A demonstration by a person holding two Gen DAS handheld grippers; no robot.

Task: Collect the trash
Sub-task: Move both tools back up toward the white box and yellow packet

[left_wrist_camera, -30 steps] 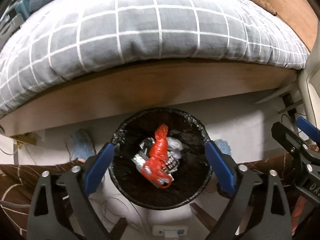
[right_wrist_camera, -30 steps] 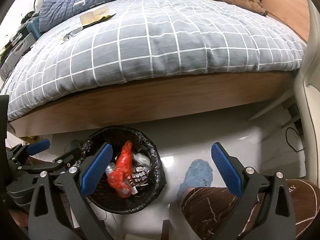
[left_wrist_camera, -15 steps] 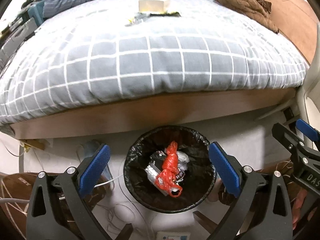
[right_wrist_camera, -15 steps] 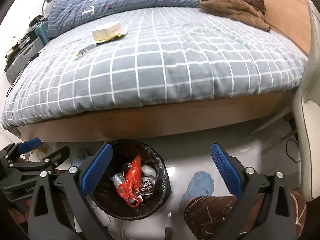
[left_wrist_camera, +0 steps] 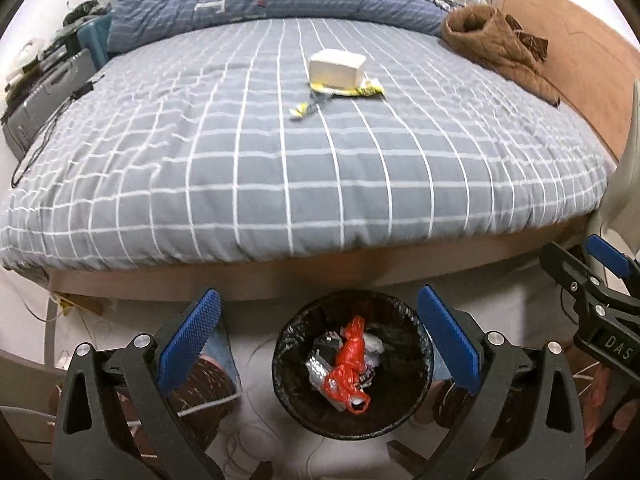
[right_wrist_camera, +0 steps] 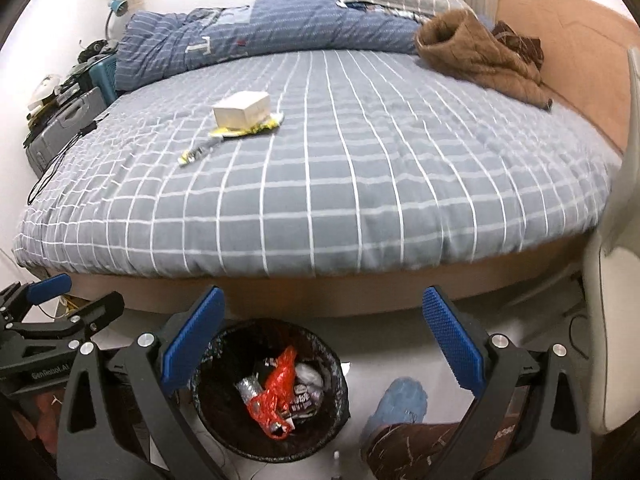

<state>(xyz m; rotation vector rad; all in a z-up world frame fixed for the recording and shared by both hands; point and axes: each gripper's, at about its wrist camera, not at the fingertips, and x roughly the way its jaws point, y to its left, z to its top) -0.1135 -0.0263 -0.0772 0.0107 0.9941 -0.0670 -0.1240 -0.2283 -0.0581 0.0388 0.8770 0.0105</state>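
Observation:
A black-lined trash bin (left_wrist_camera: 420,360) (right_wrist_camera: 340,376) stands on the floor by the bed, with a red plastic bag (left_wrist_camera: 348,364) (right_wrist_camera: 274,394) and wrappers inside. On the grey checked bed (left_wrist_camera: 320,160) lie a white box (left_wrist_camera: 337,67) (right_wrist_camera: 242,110), a yellow wrapper (left_wrist_camera: 366,89) (right_wrist_camera: 266,124) under it, and a small wrapper (left_wrist_camera: 302,109) (right_wrist_camera: 198,152) in front. My left gripper (left_wrist_camera: 318,334) is open and empty above the bin. My right gripper (right_wrist_camera: 322,332) is open and empty, just right of the bin.
A brown jacket (left_wrist_camera: 496,44) lies at the bed's far right by a wooden headboard (left_wrist_camera: 592,64). A blue quilt (left_wrist_camera: 260,0) is bunched at the back. Cases and clutter (left_wrist_camera: 44,92) stand left of the bed. A white chair (right_wrist_camera: 612,320) is at right. Slippered feet are on the floor.
Both grippers have risen and tilted up from the bin: the bin looks smaller and lower, and the bed top with the box and wrappers has come into view.

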